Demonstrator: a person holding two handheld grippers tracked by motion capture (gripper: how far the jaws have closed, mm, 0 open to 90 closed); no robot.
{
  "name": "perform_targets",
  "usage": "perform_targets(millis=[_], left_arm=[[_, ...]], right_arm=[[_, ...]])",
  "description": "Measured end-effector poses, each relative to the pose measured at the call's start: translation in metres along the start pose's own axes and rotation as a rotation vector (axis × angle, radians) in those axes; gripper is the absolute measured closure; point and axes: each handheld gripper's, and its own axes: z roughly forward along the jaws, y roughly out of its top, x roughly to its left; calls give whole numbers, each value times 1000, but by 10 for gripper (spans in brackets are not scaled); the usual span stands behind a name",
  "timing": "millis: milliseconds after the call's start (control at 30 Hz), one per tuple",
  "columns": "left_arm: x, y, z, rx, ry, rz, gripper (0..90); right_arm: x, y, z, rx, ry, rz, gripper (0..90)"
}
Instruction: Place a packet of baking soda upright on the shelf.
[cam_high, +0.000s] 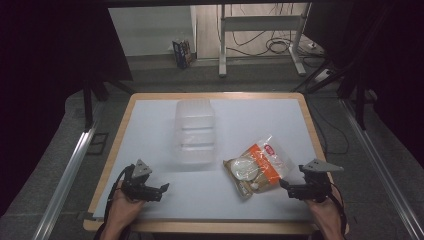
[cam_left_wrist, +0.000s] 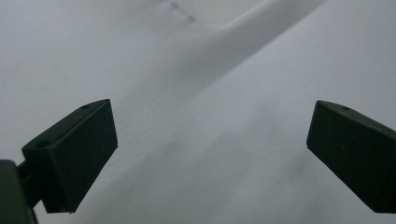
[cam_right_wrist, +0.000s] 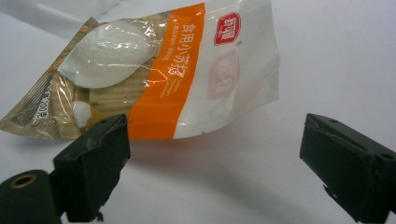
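right gripper (cam_high: 286, 186) sits at the near right of the table (cam_high: 150, 120), fingers (cam_right_wrist: 93, 163) spread wide and holding nothing, aimed at the snack bag (cam_high: 257, 166) just left of it. the bag lies flat, right of centre, its orange band and clear window facing up; in the right gripper view its near edge sits just beyond the fingertips, so the wide spread looks set to straddle that edge. not touching yet.

left gripper (cam_high: 162, 190) rests at the near left, fingers (cam_left_wrist: 77, 154) also wide and empty, pointed over bare table (likely parked until needed). clear plastic container (cam_high: 195, 131) stands at mid-table, far left of the bag and apart from it, probably where the bag is to go.
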Motion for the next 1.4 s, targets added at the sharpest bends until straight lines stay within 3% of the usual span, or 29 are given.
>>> perform_targets(millis=[133,367,467,667,900,1167,1400], left_arm=[[-2,1,-2,-24,-12,2,46],[-3,0,1,-9,-19,2,64],[1,-3,5,-30,-66,-16,59],[4,-4,5,-74,-52,-34,48],[3,-3,6,-95,-50,-20,35],[1,-3,8,-79,-36,-6,35],[0,-4,9,-60,-28,13,36]], right_arm=[[-2,-2,3,11,7,-9,49],[0,-1,5,21,7,-40,37],[-2,-2,7,32,3,-44,31],[-5,-2,5,41,-14,-42,24],[-8,-3,5,52,-26,-48,9],[-8,0,2,67,-33,-68,10],[-5,3,4,66,-22,-54,12]])
